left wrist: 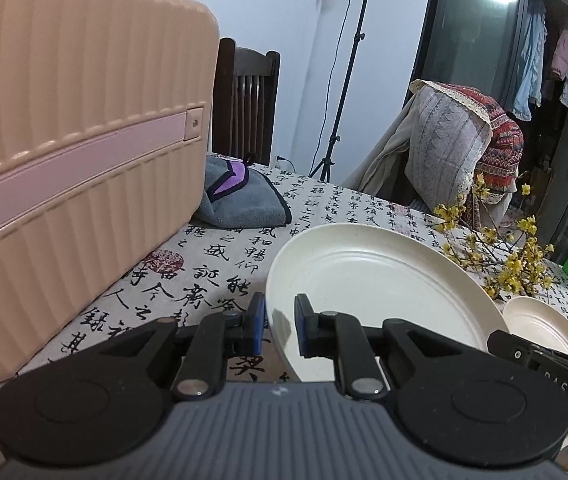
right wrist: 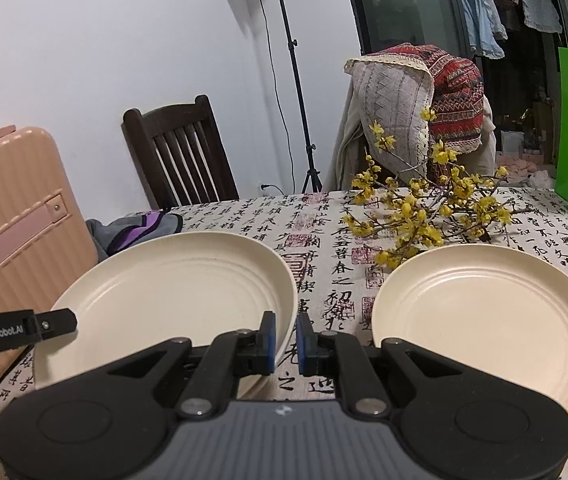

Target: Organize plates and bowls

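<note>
Jaws of both grippers straddle rim of same cream plate [right wrist: 172, 292]: left gripper [left wrist: 280, 326] on its left edge, right gripper [right wrist: 286, 344] on its right edge, each narrow, small gap showing at pads, so firm clamp unclear. Plate sits tilted, near edge seemingly lifted off surface [right wrist: 324, 216]. Second plate [right wrist: 484, 312] lies flat to right, apart. Step judged: two-handed pickup of first plate. Next: close fully, lift level, carry over second plate, stack. Yellow flower sprig [right wrist: 428, 216] behind; avoid brushing.
</note>
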A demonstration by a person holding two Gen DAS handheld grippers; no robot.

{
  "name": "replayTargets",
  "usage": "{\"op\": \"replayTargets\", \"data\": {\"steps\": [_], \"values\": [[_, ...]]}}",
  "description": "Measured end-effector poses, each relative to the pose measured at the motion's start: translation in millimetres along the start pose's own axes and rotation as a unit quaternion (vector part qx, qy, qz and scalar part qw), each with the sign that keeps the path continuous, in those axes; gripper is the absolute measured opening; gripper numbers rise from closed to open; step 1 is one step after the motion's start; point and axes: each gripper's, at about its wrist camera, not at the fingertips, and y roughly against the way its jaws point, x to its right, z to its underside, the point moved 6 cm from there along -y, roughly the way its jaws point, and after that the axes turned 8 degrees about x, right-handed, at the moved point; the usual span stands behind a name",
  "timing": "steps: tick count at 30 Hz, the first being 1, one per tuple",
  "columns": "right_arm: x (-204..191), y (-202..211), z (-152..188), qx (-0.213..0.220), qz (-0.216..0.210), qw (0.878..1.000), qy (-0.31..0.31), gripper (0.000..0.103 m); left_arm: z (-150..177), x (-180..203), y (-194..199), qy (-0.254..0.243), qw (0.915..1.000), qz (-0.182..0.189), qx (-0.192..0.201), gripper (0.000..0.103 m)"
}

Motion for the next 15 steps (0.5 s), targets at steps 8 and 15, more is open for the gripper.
{"op": "replayTargets", "data": {"steps": [8, 15], "values": [[6.4, 21.7, -5.9, 0.0, 0.001, 1.0, -0.009, 0.01, -3.3, 10.4, 22.4, -0.007, 0.9999, 0.004, 0.007, 0.016], [6.0, 39.6, -8.7, 0.004, 0.003, 1.0, -0.004, 0.01, -3.0, 11.1, 40.8, -0.003, 0.9999, 0.007, 0.008, 0.016]]}}
